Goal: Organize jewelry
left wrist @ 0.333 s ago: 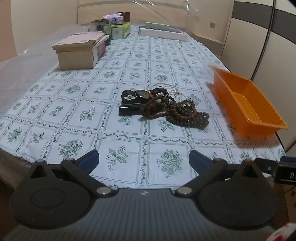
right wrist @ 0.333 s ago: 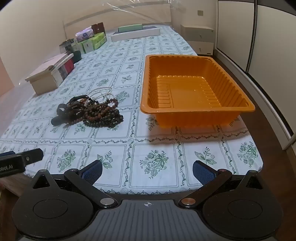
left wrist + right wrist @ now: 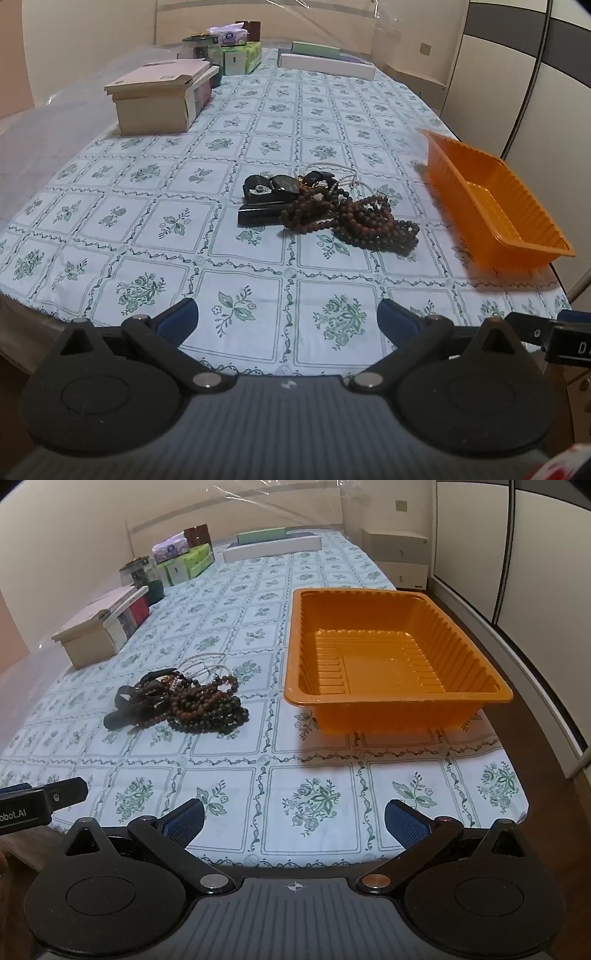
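Desk (image 3: 258, 122) covered in a floral cloth, near edge just ahead of both grippers, right edge dropping off beside a wardrobe. Broad bare cloth between the near edge and the jewelry; more open cloth beyond it, up to the boxes in the upper left.

Left gripper (image 3: 288, 319): jaws wide, nothing between them, low centre of the left view. Right gripper (image 3: 294, 819): jaws wide too, nothing between, low centre of the right view.

One jewelry pile (image 3: 332, 210), centre of the left view, centre-left of the right view (image 3: 177, 703): dark bead strands tangled with black pieces and a pale thin chain; strand count impossible to tell. One orange tray (image 3: 391, 701), just right of the pile, apart from it, close to the desk's right edge, nothing in it.

One beige box (image 3: 151, 107) in the upper left, a cluster of tissue packs (image 3: 236, 48) and a jar behind it, long flat boxes (image 3: 325, 64) at the far end.

Tray interior seen only from the right view; from the left view only its side wall (image 3: 491, 206). A drawer unit (image 3: 399, 554) seen clearly only in the right view, upper right.
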### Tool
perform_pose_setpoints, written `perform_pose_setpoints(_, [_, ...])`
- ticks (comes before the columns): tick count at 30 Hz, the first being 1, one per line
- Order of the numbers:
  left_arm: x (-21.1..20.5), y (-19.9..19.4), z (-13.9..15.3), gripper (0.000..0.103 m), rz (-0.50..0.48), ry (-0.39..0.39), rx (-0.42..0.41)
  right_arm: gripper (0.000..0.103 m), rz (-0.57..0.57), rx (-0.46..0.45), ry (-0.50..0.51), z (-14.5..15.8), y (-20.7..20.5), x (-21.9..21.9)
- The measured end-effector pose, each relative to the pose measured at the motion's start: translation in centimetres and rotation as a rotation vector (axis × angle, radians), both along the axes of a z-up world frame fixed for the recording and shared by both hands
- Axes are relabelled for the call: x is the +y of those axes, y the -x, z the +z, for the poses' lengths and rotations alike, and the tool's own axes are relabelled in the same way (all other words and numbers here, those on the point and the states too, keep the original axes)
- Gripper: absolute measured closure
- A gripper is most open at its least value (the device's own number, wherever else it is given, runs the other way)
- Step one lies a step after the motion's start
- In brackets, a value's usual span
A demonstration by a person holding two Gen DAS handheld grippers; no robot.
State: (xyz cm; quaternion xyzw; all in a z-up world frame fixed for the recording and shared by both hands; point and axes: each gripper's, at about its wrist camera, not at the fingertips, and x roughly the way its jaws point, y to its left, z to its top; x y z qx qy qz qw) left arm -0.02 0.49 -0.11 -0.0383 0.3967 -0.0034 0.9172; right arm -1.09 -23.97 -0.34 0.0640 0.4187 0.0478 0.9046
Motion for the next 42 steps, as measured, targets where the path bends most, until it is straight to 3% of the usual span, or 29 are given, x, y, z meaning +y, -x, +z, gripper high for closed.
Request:
perform_pose_setpoints(6, [0.0, -0.1, 0.1, 0.005, -0.015, 0.010, 0.004, 0.000, -0.010, -0.003, -0.010, 0.1, 0.0, -0.2])
perform_pose_setpoints(42, [-0.4, 0.1, 0.1, 0.005, -0.049, 0.023, 0.003, 0.000, -0.021, -0.003, 0.000, 0.4, -0.1, -0.6])
